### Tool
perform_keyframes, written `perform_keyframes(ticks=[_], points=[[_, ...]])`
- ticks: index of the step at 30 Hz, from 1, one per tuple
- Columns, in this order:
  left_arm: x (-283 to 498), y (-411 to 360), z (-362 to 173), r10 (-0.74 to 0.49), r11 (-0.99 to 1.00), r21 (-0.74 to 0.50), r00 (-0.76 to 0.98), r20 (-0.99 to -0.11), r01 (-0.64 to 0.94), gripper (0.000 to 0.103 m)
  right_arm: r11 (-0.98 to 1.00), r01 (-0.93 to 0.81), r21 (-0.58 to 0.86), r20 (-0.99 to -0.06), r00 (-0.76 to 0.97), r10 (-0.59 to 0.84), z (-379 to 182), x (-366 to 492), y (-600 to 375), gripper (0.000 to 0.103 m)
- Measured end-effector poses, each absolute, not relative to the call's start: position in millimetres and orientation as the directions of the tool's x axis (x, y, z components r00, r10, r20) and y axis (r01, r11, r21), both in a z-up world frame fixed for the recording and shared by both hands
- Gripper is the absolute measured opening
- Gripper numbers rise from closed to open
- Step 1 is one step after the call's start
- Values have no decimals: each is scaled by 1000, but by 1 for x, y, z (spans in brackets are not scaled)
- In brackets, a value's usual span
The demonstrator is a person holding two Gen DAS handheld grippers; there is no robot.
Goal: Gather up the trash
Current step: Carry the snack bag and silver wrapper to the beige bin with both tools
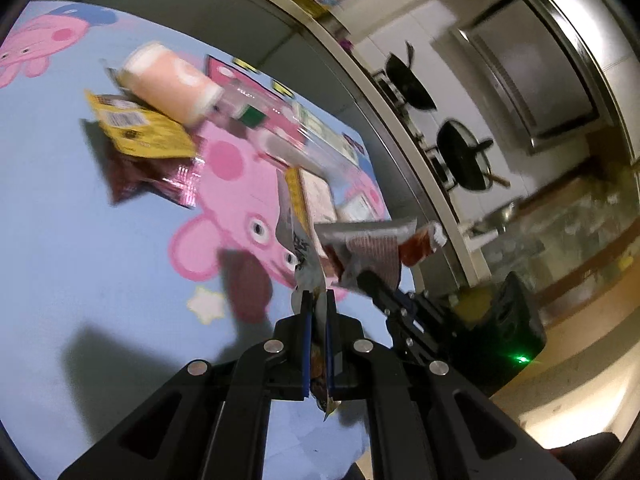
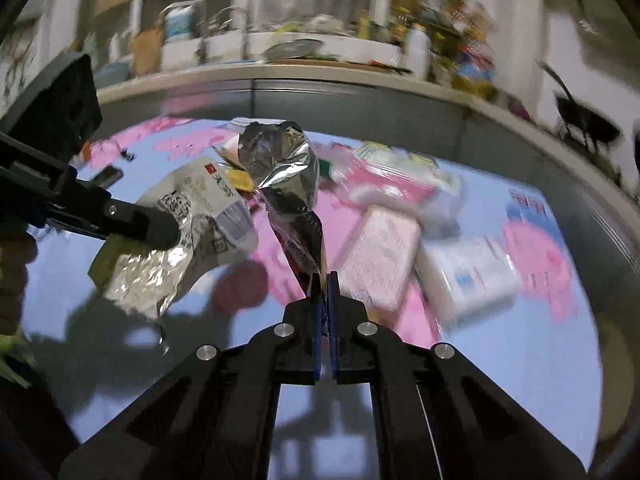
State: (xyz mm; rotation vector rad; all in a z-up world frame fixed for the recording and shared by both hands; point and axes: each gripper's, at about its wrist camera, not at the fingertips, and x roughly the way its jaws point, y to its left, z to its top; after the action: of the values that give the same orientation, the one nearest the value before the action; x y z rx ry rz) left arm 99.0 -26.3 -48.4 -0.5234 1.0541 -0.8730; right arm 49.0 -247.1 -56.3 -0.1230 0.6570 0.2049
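My left gripper (image 1: 319, 300) is shut on a white printed snack wrapper (image 1: 305, 248), held above the cartoon tablecloth (image 1: 80, 200). The same wrapper (image 2: 192, 216) and the left gripper (image 2: 160, 230) show at the left of the right wrist view. My right gripper (image 2: 324, 280) is shut on a silver-and-red foil wrapper (image 2: 284, 168), also lifted; it shows in the left wrist view (image 1: 376, 248) with the right gripper (image 1: 368, 280) behind it. A yellow wrapper (image 1: 140, 128) and a dark red wrapper (image 1: 156, 180) lie on the cloth.
A pink cylindrical can (image 1: 172, 84) and a clear bottle (image 1: 280, 136) lie on the cloth. Tissue packs, pink (image 2: 380, 256) and white (image 2: 468, 276), lie right. A kitchen counter (image 2: 320, 76) with a stove and pans (image 1: 464, 160) runs behind the table.
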Motion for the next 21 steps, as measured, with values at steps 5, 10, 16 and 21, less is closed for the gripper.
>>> perform_keyframes(ticks=[5, 10, 16, 21], points=[[88, -68, -43, -821, 557, -710, 153, -551, 432, 5, 995, -90, 43, -619, 779, 97, -68, 13, -294, 3], [77, -113, -41, -811, 542, -681, 92, -578, 493, 5, 994, 18, 104, -620, 783, 51, -76, -8, -338, 3], [63, -162, -46, -774, 550, -632, 48, -631, 546, 5, 986, 87, 141, -615, 788, 18, -82, -25, -370, 3], [56, -197, -43, -753, 544, -583, 44, -656, 603, 5, 976, 125, 178, -602, 798, 8, -85, -37, -394, 3]])
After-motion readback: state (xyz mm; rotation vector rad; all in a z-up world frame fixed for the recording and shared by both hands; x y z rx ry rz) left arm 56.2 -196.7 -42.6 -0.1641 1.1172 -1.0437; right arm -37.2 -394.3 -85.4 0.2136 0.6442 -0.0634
